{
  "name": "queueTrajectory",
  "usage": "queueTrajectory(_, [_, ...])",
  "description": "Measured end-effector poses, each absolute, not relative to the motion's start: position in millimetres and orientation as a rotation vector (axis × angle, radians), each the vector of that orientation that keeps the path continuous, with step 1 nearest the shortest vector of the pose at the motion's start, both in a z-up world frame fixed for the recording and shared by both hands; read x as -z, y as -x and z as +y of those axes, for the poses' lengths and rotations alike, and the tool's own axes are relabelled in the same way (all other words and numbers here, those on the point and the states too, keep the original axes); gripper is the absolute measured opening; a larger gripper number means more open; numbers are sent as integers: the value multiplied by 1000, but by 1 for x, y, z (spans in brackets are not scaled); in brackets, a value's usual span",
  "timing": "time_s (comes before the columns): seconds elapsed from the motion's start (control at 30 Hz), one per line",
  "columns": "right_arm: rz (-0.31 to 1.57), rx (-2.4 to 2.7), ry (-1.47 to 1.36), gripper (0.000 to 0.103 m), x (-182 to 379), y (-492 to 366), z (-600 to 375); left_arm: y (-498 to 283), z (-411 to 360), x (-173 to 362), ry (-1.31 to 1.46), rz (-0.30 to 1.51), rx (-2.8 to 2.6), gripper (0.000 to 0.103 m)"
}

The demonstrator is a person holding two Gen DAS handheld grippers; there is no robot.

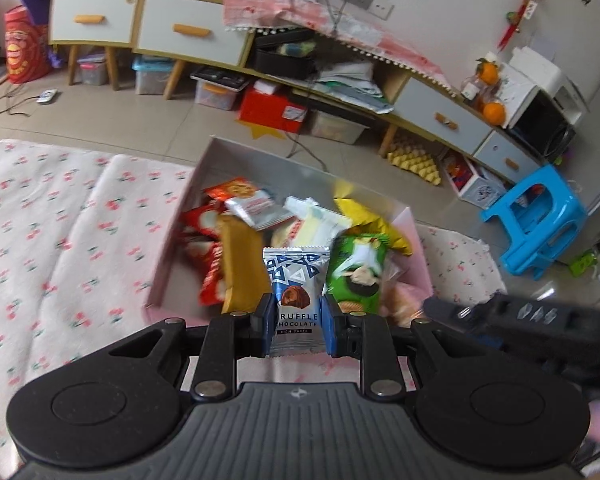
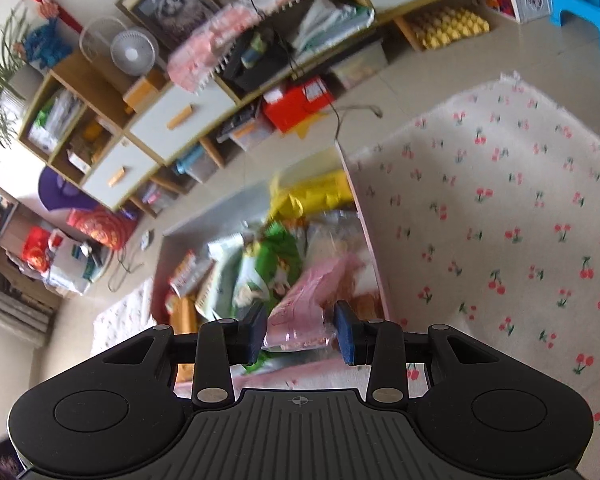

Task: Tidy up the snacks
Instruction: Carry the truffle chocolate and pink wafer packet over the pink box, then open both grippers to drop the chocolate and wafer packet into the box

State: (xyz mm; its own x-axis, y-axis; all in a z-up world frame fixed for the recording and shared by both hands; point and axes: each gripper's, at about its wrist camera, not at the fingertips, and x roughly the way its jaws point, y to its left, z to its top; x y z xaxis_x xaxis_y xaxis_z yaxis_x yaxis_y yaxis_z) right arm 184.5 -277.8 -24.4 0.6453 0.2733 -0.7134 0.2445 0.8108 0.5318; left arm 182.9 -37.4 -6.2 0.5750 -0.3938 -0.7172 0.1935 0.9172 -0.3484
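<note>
Truffle chocolate packet (image 1: 296, 304) pinched upright in the left hand-held gripper (image 1: 296, 322), just above the near edge of the open snack box (image 1: 220, 160). Pink clear-wrapped snack (image 2: 304, 308) clamped in the right hand-held gripper (image 2: 302, 330), over the box's near right corner. Box resting on cherry-print cloth (image 1: 60, 220). Best carried fully past the near wall, lowered into a gap beside the green packet (image 1: 356, 272), then released gently, one at a time.
</note>
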Motion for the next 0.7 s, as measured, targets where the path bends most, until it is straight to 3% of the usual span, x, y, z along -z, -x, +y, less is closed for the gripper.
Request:
queueTrajectory(0.57, [917, -3, -626, 33, 44, -193, -276, -199, -57, 35, 152, 951, 328, 22])
queueTrajectory(0.7, [914, 4, -630, 38, 43, -192, -277, -195, -55, 34, 152, 950, 326, 25])
